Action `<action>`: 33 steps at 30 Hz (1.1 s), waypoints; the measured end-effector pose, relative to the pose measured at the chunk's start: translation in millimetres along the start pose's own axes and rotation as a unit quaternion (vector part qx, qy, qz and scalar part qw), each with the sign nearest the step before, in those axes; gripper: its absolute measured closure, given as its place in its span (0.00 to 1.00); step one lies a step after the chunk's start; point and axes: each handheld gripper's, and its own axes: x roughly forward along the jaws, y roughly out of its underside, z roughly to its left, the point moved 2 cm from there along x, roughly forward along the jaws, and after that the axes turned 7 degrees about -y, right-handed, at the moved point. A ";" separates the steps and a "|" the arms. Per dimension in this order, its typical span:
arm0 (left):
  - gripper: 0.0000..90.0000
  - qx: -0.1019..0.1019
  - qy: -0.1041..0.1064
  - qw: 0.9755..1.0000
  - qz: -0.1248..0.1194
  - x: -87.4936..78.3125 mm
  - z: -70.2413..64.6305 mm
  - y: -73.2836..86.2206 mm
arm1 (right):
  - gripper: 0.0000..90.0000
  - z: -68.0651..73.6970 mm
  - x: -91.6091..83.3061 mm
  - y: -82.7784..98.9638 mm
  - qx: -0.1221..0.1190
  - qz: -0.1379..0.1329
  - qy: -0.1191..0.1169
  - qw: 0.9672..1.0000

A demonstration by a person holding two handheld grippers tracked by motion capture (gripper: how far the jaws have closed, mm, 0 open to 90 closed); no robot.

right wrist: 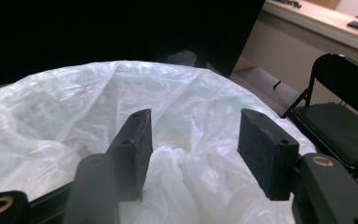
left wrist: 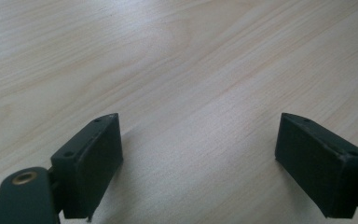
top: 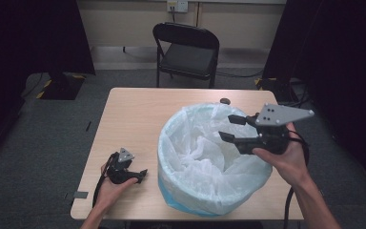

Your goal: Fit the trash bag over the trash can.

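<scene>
Your right gripper point(top: 230, 128) hovers open over the lined bin point(top: 209, 157), gripping nothing; your left gripper point(top: 142, 174) rests open on the tabletop point(top: 133, 114).

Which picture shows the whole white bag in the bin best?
The high view: the whole white bag shows there, lining the blue bin on the table. The right gripper view shows part of it, crumpled, close up. The left gripper view looks at bare tabletop.

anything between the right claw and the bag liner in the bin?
Nothing visible. The right claw hangs open just above the white translucent plastic bag liner of the round blue bin, with only air between its jaws and the plastic. The left claw rests apart on the light wooden table.
</scene>
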 end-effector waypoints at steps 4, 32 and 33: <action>0.16 -0.002 0.001 1.000 -0.002 0.6 -0.1 0.0 | 0.48 -10.7 3.8 -15.9 0.006 0.004 -0.005 1.000; 0.15 -0.003 0.001 1.000 -0.015 1.2 0.1 2.1 | 0.36 -39.9 122.0 30.5 0.056 0.272 -0.030 0.960; 0.15 -0.003 0.001 1.000 -0.015 1.2 0.0 2.1 | 0.35 -38.8 123.4 32.9 0.053 0.282 -0.029 0.958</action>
